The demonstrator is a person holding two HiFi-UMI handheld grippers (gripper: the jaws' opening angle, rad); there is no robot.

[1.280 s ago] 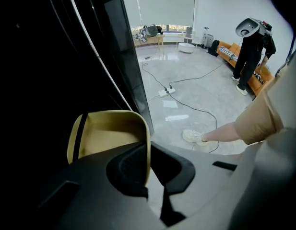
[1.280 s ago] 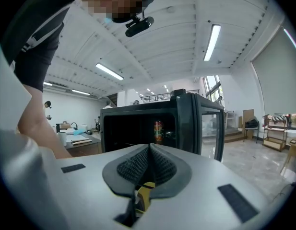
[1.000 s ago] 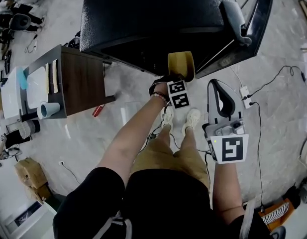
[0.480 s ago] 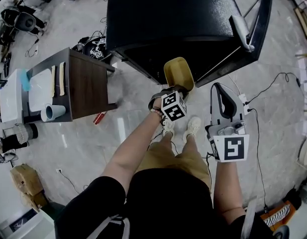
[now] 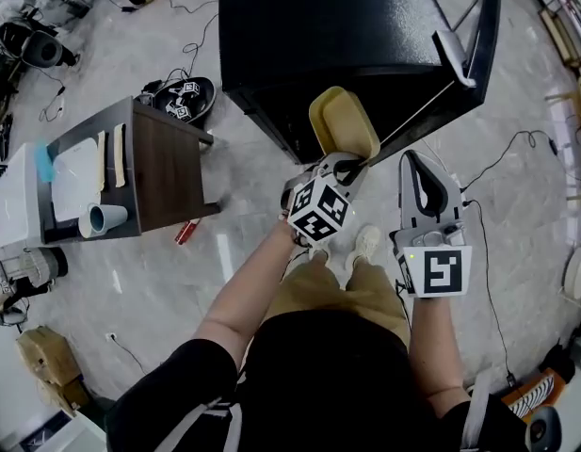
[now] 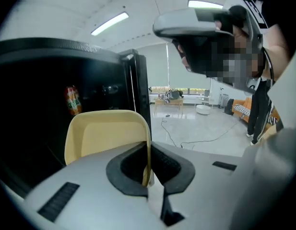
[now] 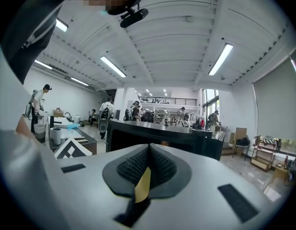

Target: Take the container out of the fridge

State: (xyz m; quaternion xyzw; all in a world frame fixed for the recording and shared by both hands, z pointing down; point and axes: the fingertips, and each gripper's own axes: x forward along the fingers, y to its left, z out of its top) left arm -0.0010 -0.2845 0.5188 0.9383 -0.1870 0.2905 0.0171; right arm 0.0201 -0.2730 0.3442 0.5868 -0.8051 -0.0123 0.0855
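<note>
A pale yellow container [image 5: 342, 122] hangs tilted in the air just in front of the black fridge [image 5: 337, 26], whose door [image 5: 471, 43] stands open to the right. My left gripper [image 5: 346, 166] is shut on its near rim. In the left gripper view the thin wall of the container [image 6: 107, 133] runs down between the closed jaws of the left gripper [image 6: 148, 164], with the fridge's dark inside [image 6: 37, 104] behind it. My right gripper [image 5: 417, 163] is held beside it to the right, shut and holding nothing. In its own view the right gripper [image 7: 148, 169] points toward the fridge [image 7: 157, 135].
A brown side table [image 5: 163, 163] with a white tray and a cup [image 5: 102, 219] stands left of the fridge. A black bowl-like object [image 5: 186, 97] lies on the floor behind it. A power strip and cables [image 5: 516, 149] lie on the floor at right. A can [image 6: 72, 99] sits inside the fridge.
The left gripper has drawn the yellow container away from the fridge opening and lifted it toward me. The right gripper has stayed shut at about the same place.
</note>
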